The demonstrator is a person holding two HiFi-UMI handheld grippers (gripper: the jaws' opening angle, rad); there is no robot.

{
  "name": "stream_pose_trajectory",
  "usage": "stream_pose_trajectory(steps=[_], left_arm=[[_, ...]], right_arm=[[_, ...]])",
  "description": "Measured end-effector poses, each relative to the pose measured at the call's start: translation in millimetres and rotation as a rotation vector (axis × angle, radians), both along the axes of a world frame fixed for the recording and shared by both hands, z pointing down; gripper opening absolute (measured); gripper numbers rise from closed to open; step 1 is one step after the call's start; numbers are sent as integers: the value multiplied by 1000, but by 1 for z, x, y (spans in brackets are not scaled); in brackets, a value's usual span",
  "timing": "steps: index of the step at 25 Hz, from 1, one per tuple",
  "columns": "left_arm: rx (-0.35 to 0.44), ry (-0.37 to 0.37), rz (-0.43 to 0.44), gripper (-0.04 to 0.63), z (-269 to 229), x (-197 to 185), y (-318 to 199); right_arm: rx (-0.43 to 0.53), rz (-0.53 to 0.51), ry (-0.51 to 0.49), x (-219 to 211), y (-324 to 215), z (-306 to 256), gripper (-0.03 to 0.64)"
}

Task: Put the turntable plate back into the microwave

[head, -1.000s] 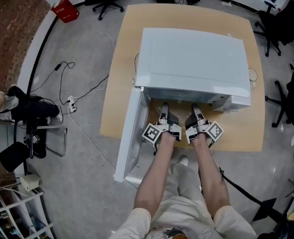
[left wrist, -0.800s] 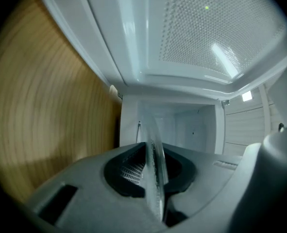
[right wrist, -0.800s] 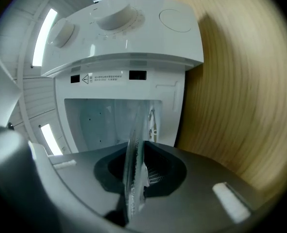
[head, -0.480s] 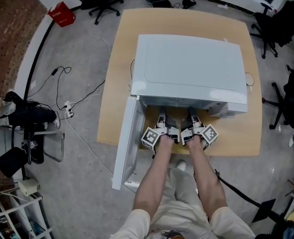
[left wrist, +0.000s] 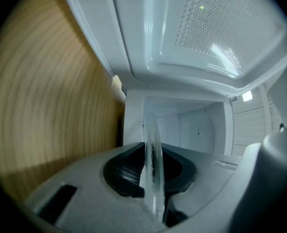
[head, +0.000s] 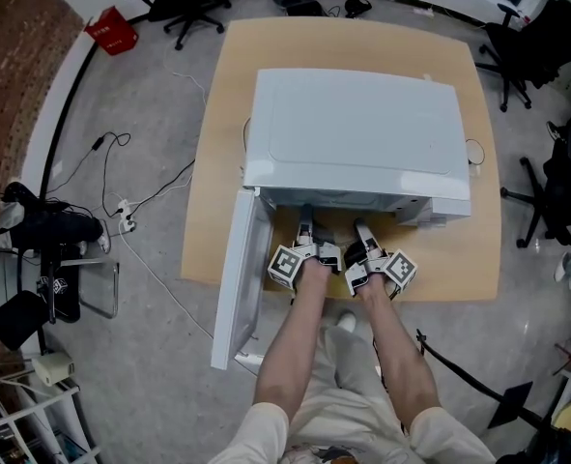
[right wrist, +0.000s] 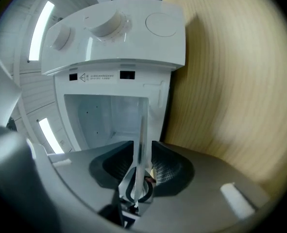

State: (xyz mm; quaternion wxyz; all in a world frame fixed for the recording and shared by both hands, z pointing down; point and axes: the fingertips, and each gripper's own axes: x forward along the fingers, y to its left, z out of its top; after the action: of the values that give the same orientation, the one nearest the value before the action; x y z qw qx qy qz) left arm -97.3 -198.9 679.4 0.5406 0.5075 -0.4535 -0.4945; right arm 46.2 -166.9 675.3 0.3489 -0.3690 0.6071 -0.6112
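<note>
Head view — left gripper (head: pixel 305 228) seemingly level

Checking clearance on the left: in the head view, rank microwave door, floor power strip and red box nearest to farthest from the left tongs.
From the left tongs:
1. microwave door, open, just left.
2. power strip, on the floor farther left.
3. red box, far upper left on the floor.

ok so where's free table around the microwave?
Bare table strips left of the microwave, right of it, and behind. Crowded in front: open door, left gripper clamping the turntable plate, right gripper with jaws opening around it.
</note>
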Motion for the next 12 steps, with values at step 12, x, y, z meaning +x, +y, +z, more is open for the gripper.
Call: stream_pose_trajectory(steps=[12], left_arm=[[7,45,14,29,4,-3,0]], right_arm=[[39,-109,12,-22,24,3,69]])
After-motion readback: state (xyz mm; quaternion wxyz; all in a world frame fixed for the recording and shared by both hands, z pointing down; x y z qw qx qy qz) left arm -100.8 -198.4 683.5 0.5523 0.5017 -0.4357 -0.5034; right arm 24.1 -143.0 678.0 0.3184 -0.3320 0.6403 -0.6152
